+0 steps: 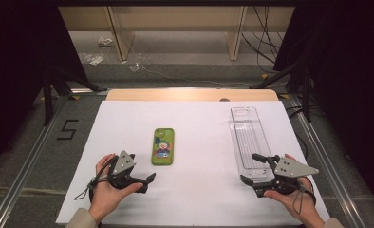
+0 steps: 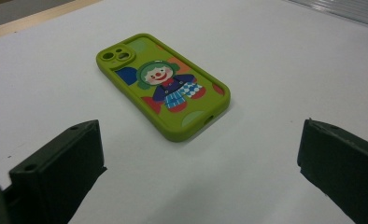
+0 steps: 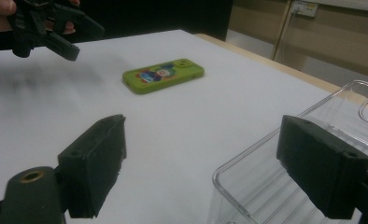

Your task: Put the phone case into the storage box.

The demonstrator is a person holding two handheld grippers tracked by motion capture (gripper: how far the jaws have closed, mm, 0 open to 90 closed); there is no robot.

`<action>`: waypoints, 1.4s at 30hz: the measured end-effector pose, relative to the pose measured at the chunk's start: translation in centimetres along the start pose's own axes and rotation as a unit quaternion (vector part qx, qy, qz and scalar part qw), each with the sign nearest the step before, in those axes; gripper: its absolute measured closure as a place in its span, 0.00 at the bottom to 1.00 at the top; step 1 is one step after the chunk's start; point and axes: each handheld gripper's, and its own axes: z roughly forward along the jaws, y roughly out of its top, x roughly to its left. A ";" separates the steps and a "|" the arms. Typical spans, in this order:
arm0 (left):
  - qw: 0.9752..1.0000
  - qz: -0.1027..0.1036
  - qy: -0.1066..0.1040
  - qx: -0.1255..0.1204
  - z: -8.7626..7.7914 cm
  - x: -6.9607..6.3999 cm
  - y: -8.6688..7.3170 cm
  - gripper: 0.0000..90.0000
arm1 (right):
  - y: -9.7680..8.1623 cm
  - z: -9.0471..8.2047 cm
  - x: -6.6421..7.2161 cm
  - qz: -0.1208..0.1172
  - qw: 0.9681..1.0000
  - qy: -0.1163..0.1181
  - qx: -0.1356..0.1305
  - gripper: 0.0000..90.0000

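Note:
A phone (image 1: 163, 146) in a lime-green case with a cartoon clown lies flat, back up, near the middle of the white tabletop (image 1: 199, 133). My left gripper (image 1: 141, 168) is held just in front of its near end, jaws wide open with nothing between them. In the left gripper view the phone (image 2: 163, 86) lies a little beyond the left gripper (image 2: 198, 135). A clear plastic tray (image 1: 248, 137) lies lengthwise at the right. My right gripper (image 1: 250, 168) is open at its near end. In the right gripper view one jaw of the right gripper (image 3: 203, 123) hangs over the tray (image 3: 261, 182).
The right gripper view also takes in the phone (image 3: 163, 74) farther off and the left gripper (image 3: 84, 42) at the top left. A wooden strip (image 1: 190, 94) runs along the table's far edge. Metal rails flank the table, with dark stands and cables behind.

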 end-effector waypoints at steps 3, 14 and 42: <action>1.000 0.000 -0.002 -0.001 0.1 0.0 0.0 0.01 | 0.0 -0.1 0.0 0.000 1.000 -0.001 0.000 0.19; 1.000 -0.006 -0.012 -0.027 0.1 0.1 0.8 0.67 | 0.0 0.1 0.0 0.003 1.000 -0.002 -0.001 0.19; 0.998 0.002 -0.026 0.063 8.2 -2.0 4.4 1.00 | -0.1 0.2 0.0 0.003 1.000 0.000 0.000 0.21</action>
